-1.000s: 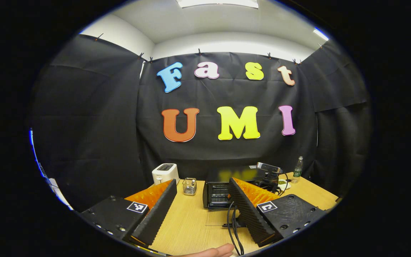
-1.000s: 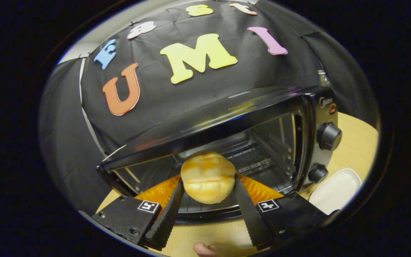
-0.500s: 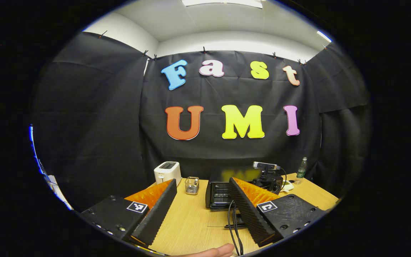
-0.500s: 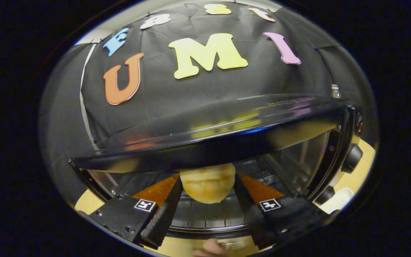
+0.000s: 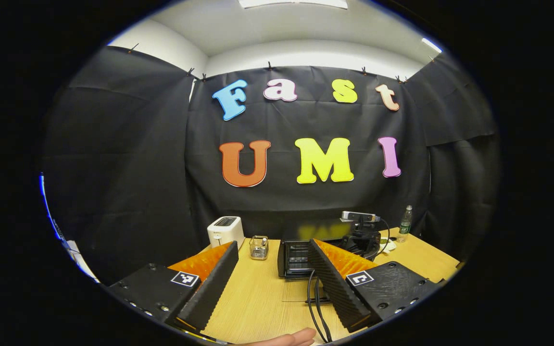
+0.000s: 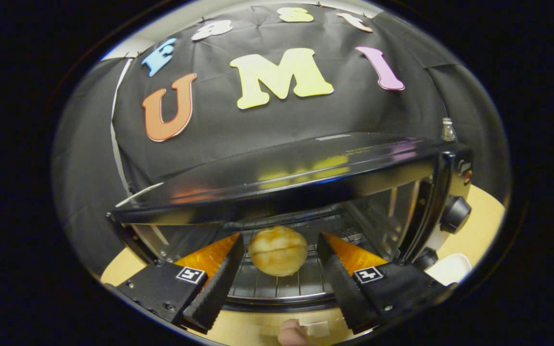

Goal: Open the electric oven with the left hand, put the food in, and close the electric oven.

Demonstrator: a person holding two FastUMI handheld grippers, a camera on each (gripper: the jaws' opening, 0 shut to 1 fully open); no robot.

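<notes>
The black electric oven [image 6: 286, 168] stands open in the right gripper view. A round golden bun [image 6: 277, 250] sits on its wire rack [image 6: 267, 287]. My right gripper [image 6: 280, 238] is open at the oven mouth, one finger on each side of the bun, with a gap on both sides. In the left gripper view the oven [image 5: 296, 254] is farther off across the table, its glass door [image 5: 298, 290] lying flat. My left gripper [image 5: 272, 247] hangs open over the table, holding nothing.
A white toaster [image 5: 224, 230], a small wire basket [image 5: 258, 247] and a bottle [image 5: 405, 222] stand along the back of the wooden table [image 5: 253, 302]. A black cable [image 5: 313, 298] runs toward the oven. The oven's knobs [image 6: 455, 214] and a white dish [image 6: 450, 269] are at right.
My right gripper has opened and let go of the bun, which now rests on the rack; the gripper has drawn back slightly. The left gripper has barely shifted.
</notes>
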